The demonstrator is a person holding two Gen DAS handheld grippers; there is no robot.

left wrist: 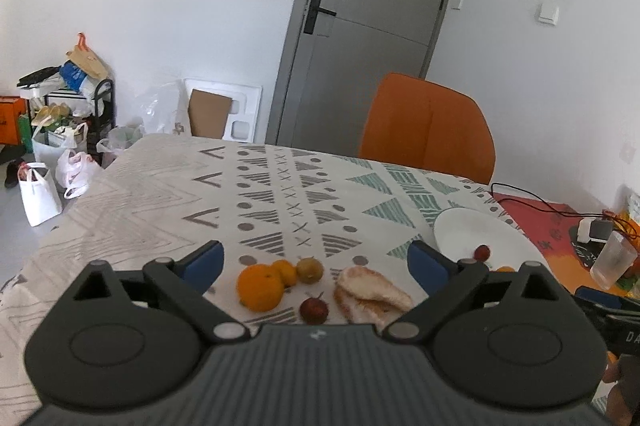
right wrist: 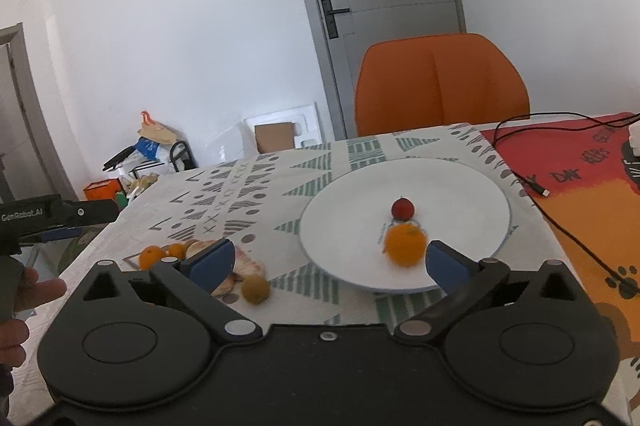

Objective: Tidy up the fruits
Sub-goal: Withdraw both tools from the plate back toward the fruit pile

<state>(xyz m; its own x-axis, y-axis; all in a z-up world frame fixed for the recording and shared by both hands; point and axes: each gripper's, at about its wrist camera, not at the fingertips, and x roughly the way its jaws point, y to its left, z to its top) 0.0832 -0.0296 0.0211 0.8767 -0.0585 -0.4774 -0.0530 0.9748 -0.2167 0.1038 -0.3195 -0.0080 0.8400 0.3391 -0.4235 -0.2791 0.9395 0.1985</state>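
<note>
A white plate (right wrist: 460, 186) on the patterned tablecloth holds an orange (right wrist: 404, 244) and a small red fruit (right wrist: 402, 209); the plate also shows in the left wrist view (left wrist: 464, 226). My right gripper (right wrist: 330, 262) is open and empty, just in front of the plate's near rim. My left gripper (left wrist: 316, 260) is open and empty above a group of fruit: a large orange (left wrist: 259, 287), a small orange (left wrist: 285, 271), a brown-green fruit (left wrist: 310, 269) and a red fruit (left wrist: 314, 310), beside pale peel pieces (left wrist: 370, 292).
An orange chair (left wrist: 428, 130) stands at the table's far side. A red and orange mat (right wrist: 580, 178) with a black cable (right wrist: 532, 182) lies right of the plate. A clear cup (left wrist: 612, 260) stands at the right. Bags and a rack (left wrist: 68, 114) fill the floor left.
</note>
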